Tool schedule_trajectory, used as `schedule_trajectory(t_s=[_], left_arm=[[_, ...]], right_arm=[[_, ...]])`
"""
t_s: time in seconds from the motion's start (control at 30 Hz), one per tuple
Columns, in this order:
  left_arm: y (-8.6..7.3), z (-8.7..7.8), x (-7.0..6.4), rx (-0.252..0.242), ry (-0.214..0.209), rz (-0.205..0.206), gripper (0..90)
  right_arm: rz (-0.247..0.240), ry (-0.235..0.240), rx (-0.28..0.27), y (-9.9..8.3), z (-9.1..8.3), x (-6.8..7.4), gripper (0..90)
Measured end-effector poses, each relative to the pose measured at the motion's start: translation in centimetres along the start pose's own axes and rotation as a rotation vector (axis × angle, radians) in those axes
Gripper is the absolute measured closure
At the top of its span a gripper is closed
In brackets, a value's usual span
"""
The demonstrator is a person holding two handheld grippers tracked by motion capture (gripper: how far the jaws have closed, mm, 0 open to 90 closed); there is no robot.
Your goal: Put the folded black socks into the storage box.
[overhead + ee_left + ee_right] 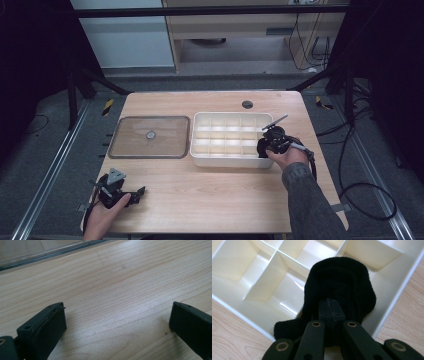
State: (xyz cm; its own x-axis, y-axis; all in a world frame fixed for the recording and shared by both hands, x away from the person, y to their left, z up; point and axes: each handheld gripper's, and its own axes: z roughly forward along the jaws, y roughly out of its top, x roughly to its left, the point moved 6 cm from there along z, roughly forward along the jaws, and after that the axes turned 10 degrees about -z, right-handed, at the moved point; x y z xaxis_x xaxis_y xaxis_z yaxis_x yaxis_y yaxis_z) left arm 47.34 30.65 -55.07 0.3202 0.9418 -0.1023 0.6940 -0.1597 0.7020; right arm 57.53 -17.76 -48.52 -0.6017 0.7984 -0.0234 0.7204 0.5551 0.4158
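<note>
No text, label, brand, number or sign can be read on anything here.

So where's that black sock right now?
The black sock is pinched in the right gripper, over the near right corner of the white divided tray on the table's right side.

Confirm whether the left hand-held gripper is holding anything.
No: the left hand-held gripper has its jaws spread wide apart over bare wooden table.
</note>
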Motion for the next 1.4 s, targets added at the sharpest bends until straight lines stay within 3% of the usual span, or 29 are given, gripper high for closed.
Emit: schedule_trajectory(t_s=[0.33, 0.73, 0.93, 1.4], left_arm=[[0.0, 0.0, -0.1, 0.001, -0.003, 0.001, 0.1], [0.0, 0.0, -0.1, -0.001, -0.003, 0.007, 0.1], [0.0, 0.0, -0.1, -0.001, -0.005, 0.008, 0.1], [0.0, 0.0, -0.1, 0.0, -0.006, 0.01, 0.1]], right_arm=[[0.003, -0.007, 0.043, -0.2, 0.8, 0.0, 90.0], [0.018, 0.001, 0.052, -0.1, 1.0, -0.1, 90.0], [-0.005, -0.008, 0.084, 0.3, 1.1, -0.1, 90.0], [-0.003, 0.012, 0.029, 0.2, -0.2, -0.3, 90.0]])
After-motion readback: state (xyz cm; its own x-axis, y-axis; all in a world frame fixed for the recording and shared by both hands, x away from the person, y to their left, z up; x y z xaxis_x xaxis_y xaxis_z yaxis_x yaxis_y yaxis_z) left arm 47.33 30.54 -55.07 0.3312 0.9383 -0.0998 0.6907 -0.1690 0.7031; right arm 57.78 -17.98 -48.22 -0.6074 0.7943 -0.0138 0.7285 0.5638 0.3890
